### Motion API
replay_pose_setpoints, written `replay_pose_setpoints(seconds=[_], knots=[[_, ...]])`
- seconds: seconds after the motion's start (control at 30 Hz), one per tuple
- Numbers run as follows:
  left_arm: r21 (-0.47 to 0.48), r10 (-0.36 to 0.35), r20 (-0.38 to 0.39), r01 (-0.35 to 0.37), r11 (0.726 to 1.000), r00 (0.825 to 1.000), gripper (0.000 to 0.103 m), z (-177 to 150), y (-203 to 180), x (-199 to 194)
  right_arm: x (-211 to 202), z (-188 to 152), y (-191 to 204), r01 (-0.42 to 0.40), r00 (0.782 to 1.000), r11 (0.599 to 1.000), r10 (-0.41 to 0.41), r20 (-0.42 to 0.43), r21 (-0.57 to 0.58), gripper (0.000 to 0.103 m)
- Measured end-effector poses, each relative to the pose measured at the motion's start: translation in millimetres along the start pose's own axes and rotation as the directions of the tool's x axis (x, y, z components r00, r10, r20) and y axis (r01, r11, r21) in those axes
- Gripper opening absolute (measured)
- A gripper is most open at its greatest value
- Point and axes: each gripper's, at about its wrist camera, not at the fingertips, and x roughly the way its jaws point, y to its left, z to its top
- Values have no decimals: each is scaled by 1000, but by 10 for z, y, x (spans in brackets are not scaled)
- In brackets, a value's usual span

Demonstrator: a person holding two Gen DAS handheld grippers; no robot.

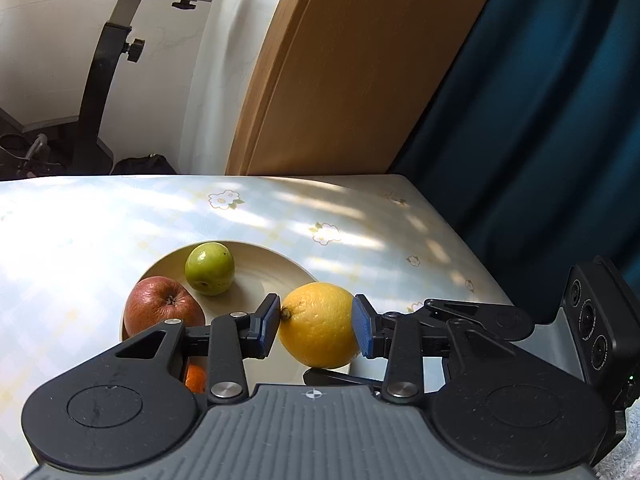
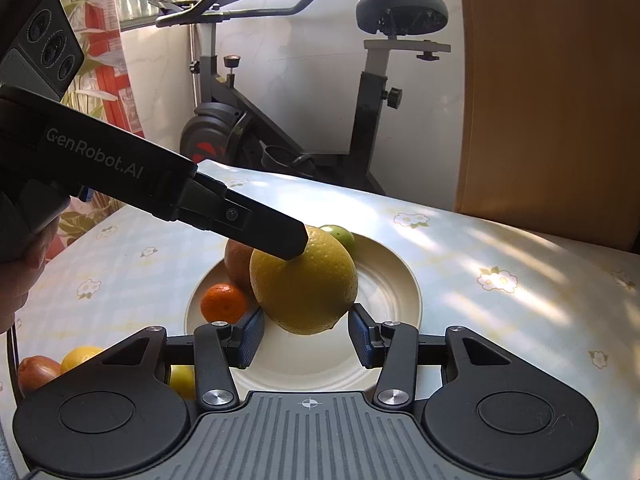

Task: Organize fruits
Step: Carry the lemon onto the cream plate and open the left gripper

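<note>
Gripping: the left gripper clamps a yellow lemon by its two ends between blue pads, lifted above the near rim of the cream plate.
Right gripper: right gripper empty, jaws partly apart, with the lemon hanging just beyond them and touching neither.
Plate contents: red apple and green fruit sit side by side; a small orange lies at the plate's left edge.
Right view only: more fruit on the flowered tablecloth off the plate, a hand, an exercise bike.
Left view only: table corner, a blue curtain beyond.
Room: plate's right half bare.
</note>
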Motion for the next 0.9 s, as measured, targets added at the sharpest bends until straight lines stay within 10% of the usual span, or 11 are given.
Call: replay_pose_setpoints(seconds=[0.9], knots=[[-115, 57, -27, -60, 991, 998, 39, 253, 431, 490, 740, 152, -372, 83, 994, 993, -76, -76, 88, 41]])
